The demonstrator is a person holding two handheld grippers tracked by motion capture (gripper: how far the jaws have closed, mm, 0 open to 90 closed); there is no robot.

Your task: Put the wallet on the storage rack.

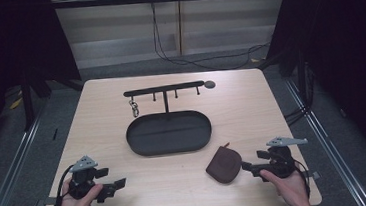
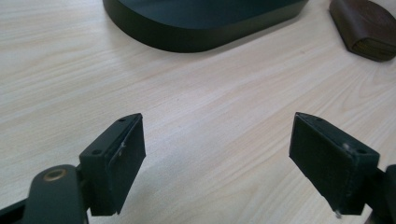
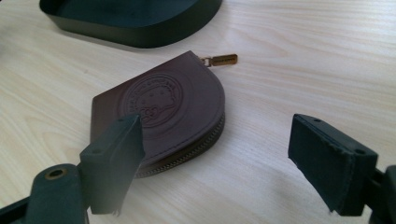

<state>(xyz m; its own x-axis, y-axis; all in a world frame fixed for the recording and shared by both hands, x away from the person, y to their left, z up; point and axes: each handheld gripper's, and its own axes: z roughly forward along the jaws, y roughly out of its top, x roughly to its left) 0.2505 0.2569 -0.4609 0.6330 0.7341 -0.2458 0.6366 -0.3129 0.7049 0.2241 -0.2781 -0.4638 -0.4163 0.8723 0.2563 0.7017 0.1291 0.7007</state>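
- My right gripper (image 3: 212,161) stands wide open, holding nothing; the coin pouch (image 3: 163,109) lies near the table's (image 1: 251,97) front right corner, so one jaw may push it away.
- My left gripper (image 2: 217,158), also open and empty, could scrape the table.

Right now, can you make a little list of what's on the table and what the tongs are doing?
table: light wood
pouch: brown, zipped, lying flat near right tongs
tray: dark oval, mid-table
rack: black bar with pegs, behind the tray; a metal ring hangs from it
left tongs: open, nothing between
right tongs: open, pouch just ahead, not gripped
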